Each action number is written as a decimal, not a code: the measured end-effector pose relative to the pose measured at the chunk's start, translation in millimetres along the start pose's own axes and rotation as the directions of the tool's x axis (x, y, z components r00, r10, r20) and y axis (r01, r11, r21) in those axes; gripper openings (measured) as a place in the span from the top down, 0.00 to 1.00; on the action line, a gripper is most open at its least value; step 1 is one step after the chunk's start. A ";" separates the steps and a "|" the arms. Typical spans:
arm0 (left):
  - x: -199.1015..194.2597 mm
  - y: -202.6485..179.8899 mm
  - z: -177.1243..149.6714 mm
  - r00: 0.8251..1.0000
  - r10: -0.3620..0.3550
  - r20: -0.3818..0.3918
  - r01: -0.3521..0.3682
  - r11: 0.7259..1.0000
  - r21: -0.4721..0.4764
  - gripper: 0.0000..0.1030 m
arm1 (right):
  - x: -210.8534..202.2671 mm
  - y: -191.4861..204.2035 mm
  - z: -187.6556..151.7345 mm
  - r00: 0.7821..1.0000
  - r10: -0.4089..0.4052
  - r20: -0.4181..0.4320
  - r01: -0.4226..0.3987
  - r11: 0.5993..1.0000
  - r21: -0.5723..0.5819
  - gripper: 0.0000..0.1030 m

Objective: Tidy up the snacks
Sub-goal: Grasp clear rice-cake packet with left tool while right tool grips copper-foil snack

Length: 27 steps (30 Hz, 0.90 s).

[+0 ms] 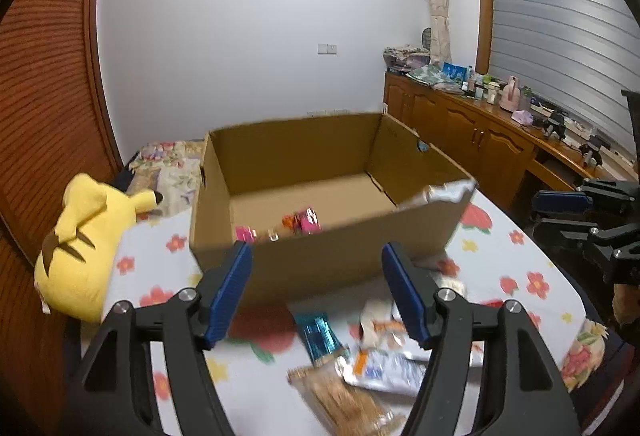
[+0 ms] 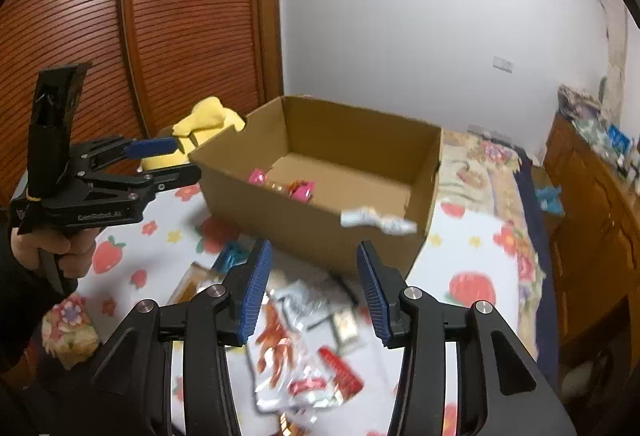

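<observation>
An open cardboard box point(image 1: 320, 260) point(image 2: 304, 232) stands on a flowered sheet, with pink and orange snack packets point(image 1: 300, 224) point(image 2: 298, 190) on its floor. A blurred white packet point(image 1: 444, 194) point(image 2: 378, 220) is at the box's near right corner, held by neither gripper. My left gripper point(image 1: 316, 292) point(image 2: 186, 159) is open and empty in front of the box. My right gripper point(image 2: 314, 288) point(image 1: 540, 214) is open and empty too, above a pile of loose snack packets point(image 2: 304, 348) point(image 1: 372, 360). A teal packet point(image 1: 320, 332) and a biscuit packet point(image 1: 344, 400) lie in that pile.
A yellow plush toy point(image 1: 80, 248) point(image 2: 204, 124) lies left of the box. A person's hand point(image 2: 52, 248) grips the left tool. A wooden sideboard point(image 1: 480, 140) crowded with small items runs along the right. Slatted wooden doors point(image 2: 180, 16) stand at the left.
</observation>
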<state>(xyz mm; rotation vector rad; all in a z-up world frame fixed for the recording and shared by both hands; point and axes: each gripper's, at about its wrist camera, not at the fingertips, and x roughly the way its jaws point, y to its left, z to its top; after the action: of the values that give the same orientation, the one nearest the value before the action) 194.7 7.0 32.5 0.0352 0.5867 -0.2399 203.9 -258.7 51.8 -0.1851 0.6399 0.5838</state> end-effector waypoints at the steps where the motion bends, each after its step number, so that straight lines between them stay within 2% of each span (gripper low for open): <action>1: -2.3 -1.5 -5.9 1.000 -0.002 -0.006 0.002 1.000 0.000 0.34 | -2.5 -0.2 -5.2 1.000 -0.001 0.002 0.001 1.000 0.011 0.56; 7: -11.4 -10.4 -46.2 0.999 -0.005 -0.039 0.004 1.000 -0.020 0.34 | -15.5 8.5 -51.4 1.000 -0.001 -0.010 0.002 0.998 0.070 0.57; 16: 0.1 -21.3 -93.1 0.994 -0.007 -0.111 0.004 1.000 -0.023 0.34 | -16.4 10.8 -104.3 0.999 0.001 -0.052 0.006 0.992 0.125 0.57; 27: 18.8 -33.4 -110.1 0.990 -0.019 -0.143 0.015 0.999 -0.031 0.33 | 6.1 14.3 -145.7 0.991 0.004 -0.131 0.017 0.987 0.160 0.57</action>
<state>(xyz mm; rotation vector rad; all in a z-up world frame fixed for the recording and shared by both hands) 142.2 -18.4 -68.4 0.0187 0.7340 -0.2467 125.6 -293.2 -67.1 -0.0740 0.8098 0.5138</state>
